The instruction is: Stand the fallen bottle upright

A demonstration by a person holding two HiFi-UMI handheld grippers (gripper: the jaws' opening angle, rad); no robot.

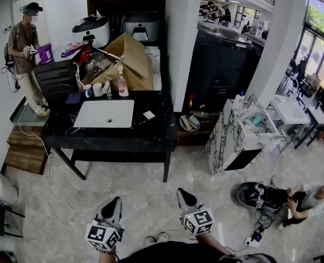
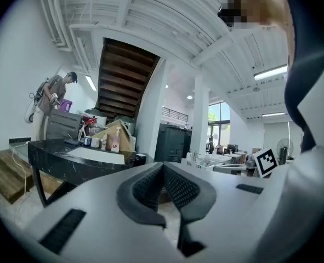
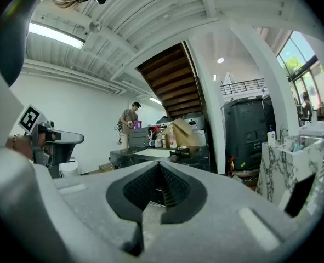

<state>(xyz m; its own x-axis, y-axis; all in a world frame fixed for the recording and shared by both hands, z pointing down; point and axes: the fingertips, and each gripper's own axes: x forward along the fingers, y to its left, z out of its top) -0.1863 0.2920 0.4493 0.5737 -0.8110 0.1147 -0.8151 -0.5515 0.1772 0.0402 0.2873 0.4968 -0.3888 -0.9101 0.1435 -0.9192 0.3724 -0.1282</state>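
Observation:
A black table (image 1: 112, 138) with a white sink basin (image 1: 104, 113) stands across the floor, well ahead of me. A dark bottle (image 3: 181, 153) lies on its side near the table's right end; it also shows in the left gripper view (image 2: 138, 157). In the head view it barely shows against the black top, beside a white card (image 1: 148, 114). A pink bottle (image 1: 122, 84) stands upright at the back of the table. My left gripper (image 1: 115, 200) and right gripper (image 1: 182, 192) are held side by side over the floor, far short of the table. Both are shut and hold nothing.
A cardboard box (image 1: 130, 59), cups (image 1: 97, 89) and appliances crowd the table's back. A person (image 1: 27, 43) stands at the far left and another (image 1: 310, 199) sits on the floor at right. A marble cabinet (image 1: 241, 136), a white pillar (image 1: 183, 37) and a floor cable (image 1: 46, 185) are nearby.

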